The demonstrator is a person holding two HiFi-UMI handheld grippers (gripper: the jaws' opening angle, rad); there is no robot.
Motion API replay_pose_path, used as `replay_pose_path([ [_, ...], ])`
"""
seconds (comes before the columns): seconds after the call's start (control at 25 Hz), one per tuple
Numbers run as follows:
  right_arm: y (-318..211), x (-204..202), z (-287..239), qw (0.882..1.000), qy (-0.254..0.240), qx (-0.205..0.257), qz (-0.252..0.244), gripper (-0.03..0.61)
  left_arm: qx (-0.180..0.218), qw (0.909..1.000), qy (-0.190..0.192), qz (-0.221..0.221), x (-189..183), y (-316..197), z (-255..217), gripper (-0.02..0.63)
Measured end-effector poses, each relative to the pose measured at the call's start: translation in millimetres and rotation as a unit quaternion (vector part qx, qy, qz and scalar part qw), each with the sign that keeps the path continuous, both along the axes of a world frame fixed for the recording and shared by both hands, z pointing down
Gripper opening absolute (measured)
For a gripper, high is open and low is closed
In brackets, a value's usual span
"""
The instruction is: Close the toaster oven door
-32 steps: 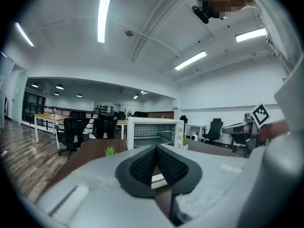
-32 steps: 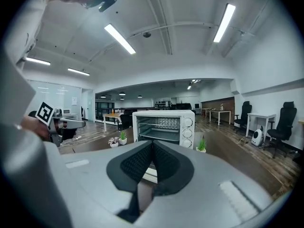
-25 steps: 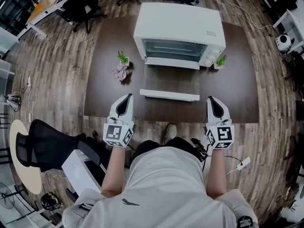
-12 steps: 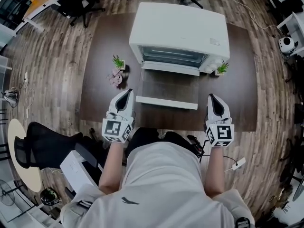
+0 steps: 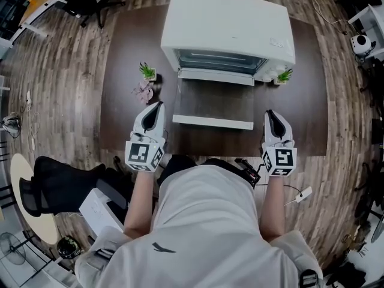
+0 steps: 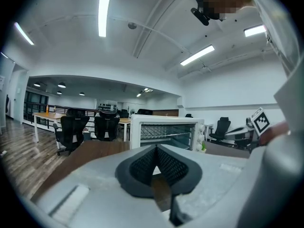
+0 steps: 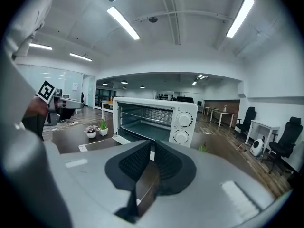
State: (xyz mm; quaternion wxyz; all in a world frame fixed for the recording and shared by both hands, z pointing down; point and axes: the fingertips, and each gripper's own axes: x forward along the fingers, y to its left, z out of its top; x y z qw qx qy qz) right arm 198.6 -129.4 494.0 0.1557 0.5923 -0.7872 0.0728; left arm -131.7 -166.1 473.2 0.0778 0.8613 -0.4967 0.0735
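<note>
The white toaster oven (image 5: 228,29) stands at the back of the dark table (image 5: 126,53), its door (image 5: 213,104) folded down flat toward me with the white handle (image 5: 213,122) at the front edge. My left gripper (image 5: 155,105) hovers just left of the door's front corner, its tips touching and nothing held. Right of the door and apart from it, my right gripper (image 5: 270,113) is opening, with a thin gap and nothing between its jaws. Both gripper views look at the oven: the open cavity and rack (image 6: 164,134), the two knobs (image 7: 181,128).
Two small potted plants (image 5: 147,72) (image 5: 284,75) flank the oven, and a pink ornament (image 5: 143,92) lies near the left one. A black office chair (image 5: 54,185) and a white box (image 5: 102,212) sit at my left on the wood floor. A white adapter (image 5: 303,194) lies at my right.
Both grippers have moved forward from in front of the table edge to over the table, level with the door's handle. The oven door still lies open.
</note>
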Motion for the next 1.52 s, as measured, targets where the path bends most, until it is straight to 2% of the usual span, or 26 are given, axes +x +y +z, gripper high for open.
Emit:
replay_pose_path([
  [0.28, 19.2, 3.4, 59.6, 0.999, -0.017, -0.047, 0.020, 0.069, -0.005, 1.0000, 0.003, 0.001, -7.4, 3.0, 24.8, 0.005],
  [0.4, 30.0, -3.7, 97.5, 0.996, -0.021, -0.081, 0.007, 0.134, -0.012, 0.9999, 0.000, 0.000, -12.7, 9.2, 39.3, 0.005],
  [0.6, 54.1, -21.6, 164.1, 0.984, -0.010, -0.177, -0.032, 0.223, -0.020, 0.9998, -0.003, -0.004, -20.1, 13.7, 45.8, 0.005],
  [0.76, 57.1, -31.1, 193.9, 0.975, 0.004, -0.219, -0.041, 0.232, -0.014, 0.9999, -0.002, -0.009, -24.5, 10.7, 41.4, 0.005],
  [0.96, 46.5, -36.7, 201.2, 0.971, -0.016, -0.235, -0.036, 0.201, -0.015, 0.9998, -0.001, -0.015, -30.7, 8.8, 44.9, 0.005],
  [1.16, 46.9, -36.6, 186.6, 0.972, -0.025, -0.231, -0.042, 0.189, -0.018, 0.9997, 0.001, -0.017, -31.3, 8.9, 47.0, 0.005],
  [1.32, 44.9, -38.2, 152.6, 0.978, -0.016, -0.199, -0.060, 0.192, -0.017, 0.9997, 0.002, -0.018, -31.7, 8.7, 46.8, 0.005],
  [1.44, 38.4, -41.8, 117.2, 0.984, -0.001, -0.162, -0.076, 0.161, -0.017, 0.9997, 0.003, -0.020, -31.7, 8.0, 46.4, 0.005],
  [1.52, 31.4, -41.8, 96.6, 0.986, -0.003, -0.146, -0.077, 0.163, -0.017, 0.9997, 0.004, -0.019, -30.4, 7.1, 46.3, 0.005],
])
